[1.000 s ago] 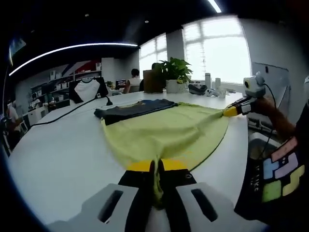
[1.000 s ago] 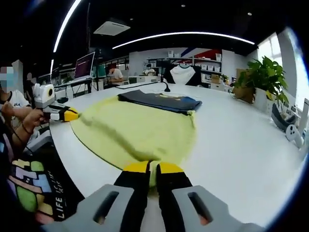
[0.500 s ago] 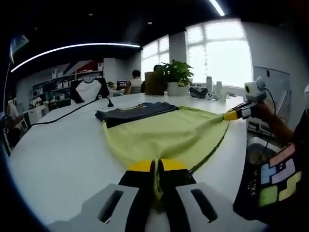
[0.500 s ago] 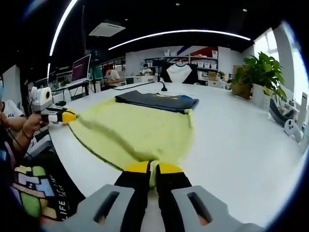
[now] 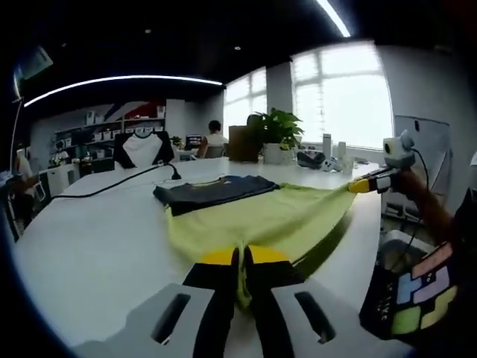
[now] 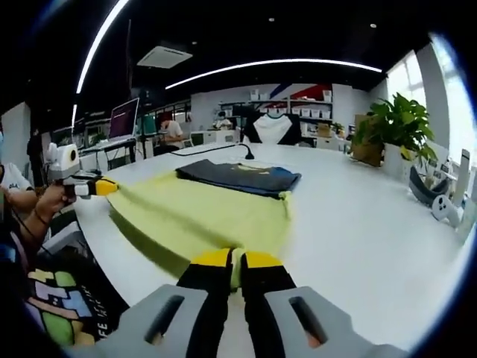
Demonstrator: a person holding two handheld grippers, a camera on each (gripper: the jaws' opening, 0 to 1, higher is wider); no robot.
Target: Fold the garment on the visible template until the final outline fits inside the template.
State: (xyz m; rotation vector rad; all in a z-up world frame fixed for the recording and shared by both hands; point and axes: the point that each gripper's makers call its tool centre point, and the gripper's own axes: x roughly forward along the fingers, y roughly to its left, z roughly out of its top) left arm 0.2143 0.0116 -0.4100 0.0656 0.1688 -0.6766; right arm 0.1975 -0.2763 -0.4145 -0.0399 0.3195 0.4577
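Right gripper view alone shows a monitor [image 6: 123,118], apparently

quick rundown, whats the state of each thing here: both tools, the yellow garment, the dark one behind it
left tool: shut on the yellow garment's near edge
right tool: shut on the yellow garment's near edge
yellow garment: spread out, near edge lifted off the white table between the two tools
dark garment: folded, lying flat on the table at the yellow garment's far end
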